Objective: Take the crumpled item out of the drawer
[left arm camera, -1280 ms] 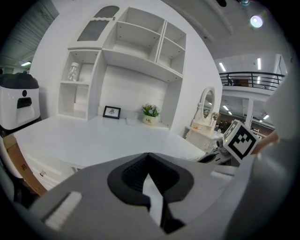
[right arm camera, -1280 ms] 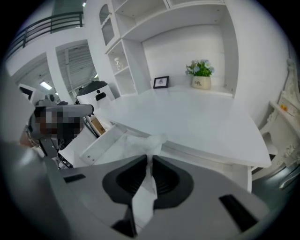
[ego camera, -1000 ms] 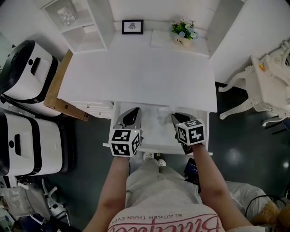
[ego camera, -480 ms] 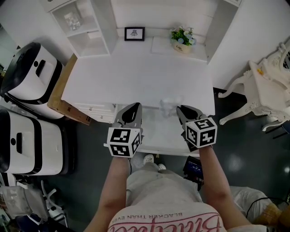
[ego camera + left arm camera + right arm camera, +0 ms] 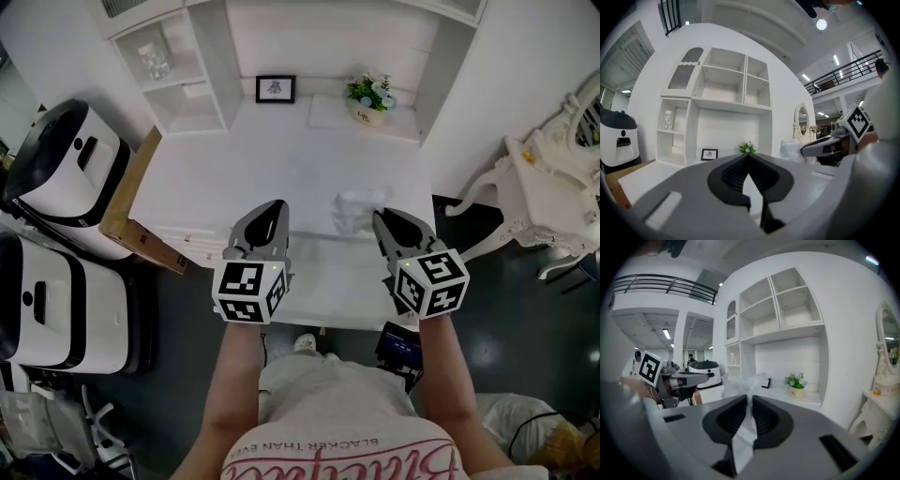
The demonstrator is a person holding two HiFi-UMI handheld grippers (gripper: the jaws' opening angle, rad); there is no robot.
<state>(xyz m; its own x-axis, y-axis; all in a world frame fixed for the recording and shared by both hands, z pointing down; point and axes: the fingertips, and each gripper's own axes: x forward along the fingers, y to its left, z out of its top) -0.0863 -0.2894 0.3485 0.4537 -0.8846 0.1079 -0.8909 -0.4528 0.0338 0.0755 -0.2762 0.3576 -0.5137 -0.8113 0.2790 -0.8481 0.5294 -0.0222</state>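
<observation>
Holding the crumpled item [image 5: 357,210] above the drawer [image 5: 328,286]
Our right gripper [image 5: 382,221] pinches its soft, light, flimsy tail, bulk at 11 o'clock over the desk [image 5: 281,159]; left gripper [image 5: 274,208] closed, empty

Bright, even light; gripper views fisheye-warped, dark-cornered.

Back of the white worktop [image 5: 234,169]
A small black-framed picture [image 5: 275,88] stands left of a green potted flower bunch [image 5: 368,95], apart.
</observation>
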